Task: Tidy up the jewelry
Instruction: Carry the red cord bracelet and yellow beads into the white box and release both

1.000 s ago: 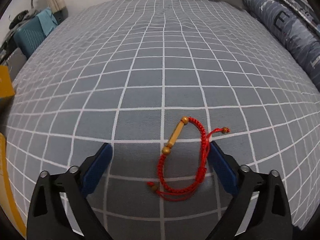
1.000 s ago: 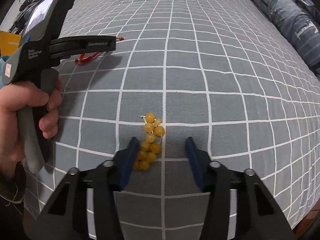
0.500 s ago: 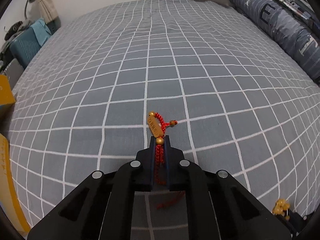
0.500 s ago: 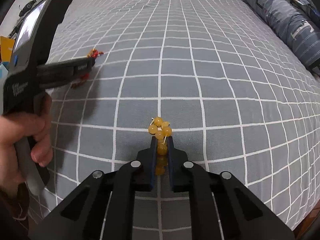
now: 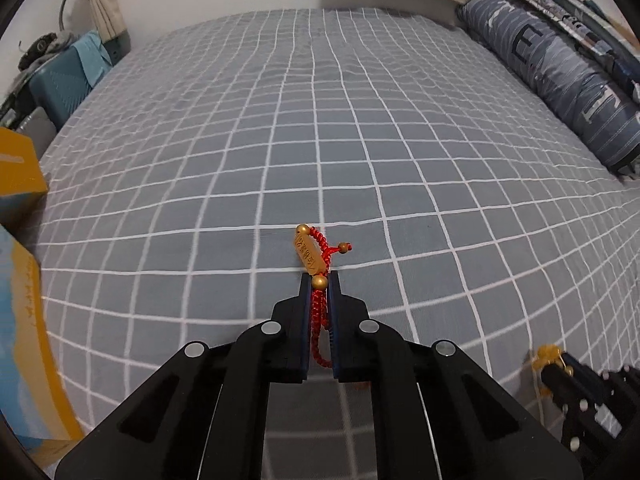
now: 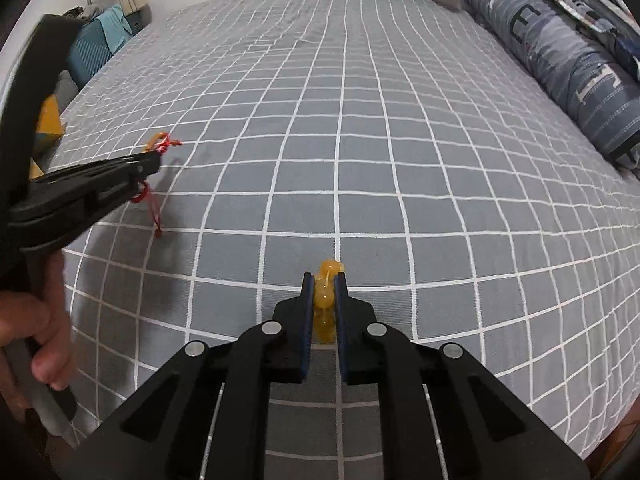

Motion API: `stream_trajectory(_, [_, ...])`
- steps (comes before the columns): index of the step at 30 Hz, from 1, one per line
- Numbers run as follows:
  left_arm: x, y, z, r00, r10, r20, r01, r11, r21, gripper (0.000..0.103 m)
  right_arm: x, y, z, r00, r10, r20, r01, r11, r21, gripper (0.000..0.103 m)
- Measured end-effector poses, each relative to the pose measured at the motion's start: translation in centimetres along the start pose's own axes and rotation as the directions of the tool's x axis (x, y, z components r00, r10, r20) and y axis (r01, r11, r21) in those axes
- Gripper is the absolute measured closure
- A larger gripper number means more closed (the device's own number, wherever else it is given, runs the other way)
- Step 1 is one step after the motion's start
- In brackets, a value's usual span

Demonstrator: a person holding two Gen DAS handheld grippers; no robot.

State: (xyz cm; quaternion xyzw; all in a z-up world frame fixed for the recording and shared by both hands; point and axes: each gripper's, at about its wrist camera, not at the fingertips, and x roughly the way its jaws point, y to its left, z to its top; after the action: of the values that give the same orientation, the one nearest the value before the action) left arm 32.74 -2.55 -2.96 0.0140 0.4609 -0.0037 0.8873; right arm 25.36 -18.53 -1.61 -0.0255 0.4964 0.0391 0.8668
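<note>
While both tools are clenched, the scene reads as follows.

Open room: the grey bedspread with a white grid (image 5: pixel 320 128) stretches bare ahead of both tools, up to the wall and the curtain hem.
Right edge: a long blue-grey striped bolster pillow with printed letters (image 5: pixel 560 80) lies along the bed's right side.
Left edge: a yellow cardboard box (image 5: pixel 18 168) stands just off the bed, with a teal ribbed case (image 5: pixel 60 84) farther back.
Left gripper (image 5: pixel 319 280): clenched on the red braided cord bracelet with a gold tube bead (image 5: pixel 310 258); the tube and one small gold end bead stick out past the tips, and the cord runs back between the blue pads.
Right gripper (image 6: pixel 323 278): clenched on the string of round amber-yellow beads (image 6: pixel 325 298); one or two beads show ahead of the tips.
Only in the left view: the gold tube's engraved face, and the right tool at the lower right corner with yellow beads at its tip.
Only in the right view: the left tool from the side, held in the person's left hand (image 6: pixel 32 320), the bracelet lifted off the cloth with a red tail dangling beneath, its shadow on the bedspread.
Count: two grippers, two pieces of jewellery, one in each; one hand in view; one bolster; one box.
</note>
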Motion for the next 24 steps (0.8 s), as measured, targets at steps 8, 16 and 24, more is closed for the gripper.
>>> stream_trajectory(8, [-4.6,2.8,-1.1,0.999,0.006,0.038,-0.004,0.999,-0.037,0.096,-2.2,1.0,-0.6,1.0,-0.015,0.026,0.016,1.0,-0.021,0.094])
stream_trajectory(16, [-11.0,5.6,-3.0,0.996,0.043,0.078,-0.039,0.998,-0.058,0.096,-6.2,2.4,-0.7,0.998,0.013,0.064,-0.011,0.999,-0.031,0.094])
stream_trajectory(24, [-18.1,8.3,-5.4,0.986,0.113,0.122,-0.099,0.989,-0.114,0.096,-10.4,5.7,-1.5,0.994,0.054,0.093,-0.045,0.994,-0.104,0.094])
